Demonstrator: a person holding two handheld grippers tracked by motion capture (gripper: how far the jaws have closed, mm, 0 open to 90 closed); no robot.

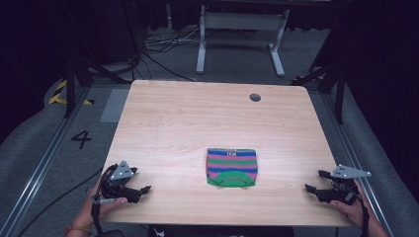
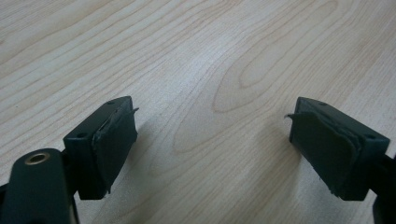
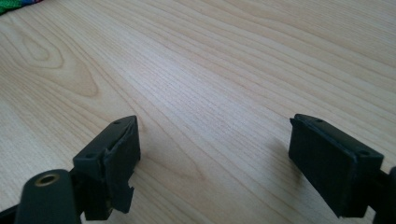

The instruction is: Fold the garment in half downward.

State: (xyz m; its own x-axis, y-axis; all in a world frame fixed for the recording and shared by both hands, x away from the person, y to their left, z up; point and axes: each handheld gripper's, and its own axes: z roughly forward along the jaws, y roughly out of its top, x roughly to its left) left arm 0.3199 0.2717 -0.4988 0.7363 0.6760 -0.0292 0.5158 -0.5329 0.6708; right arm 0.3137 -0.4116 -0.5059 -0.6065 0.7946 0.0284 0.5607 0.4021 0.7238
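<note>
A small folded knit cloth (image 1: 231, 168), striped green, pink and blue, lies flat near the table's front middle; a corner of it (image 3: 11, 4) peeks into the right gripper view at the top left. My left gripper (image 1: 146, 189) rests low at the front left corner, jaws wide apart, with bare wood between its pads (image 2: 114, 147). At the front right edge my right gripper (image 1: 314, 180) points inward toward the cloth, also open, with only tabletop between its pads (image 3: 122, 158). Both grippers are well apart from the cloth.
The light wooden table (image 1: 197, 118) has a round cable hole (image 1: 255, 97) at its back right. Beyond the far edge stand a white desk frame (image 1: 240, 37) and loose cables on the grey floor. A floor mark "4" (image 1: 81, 138) lies to the left.
</note>
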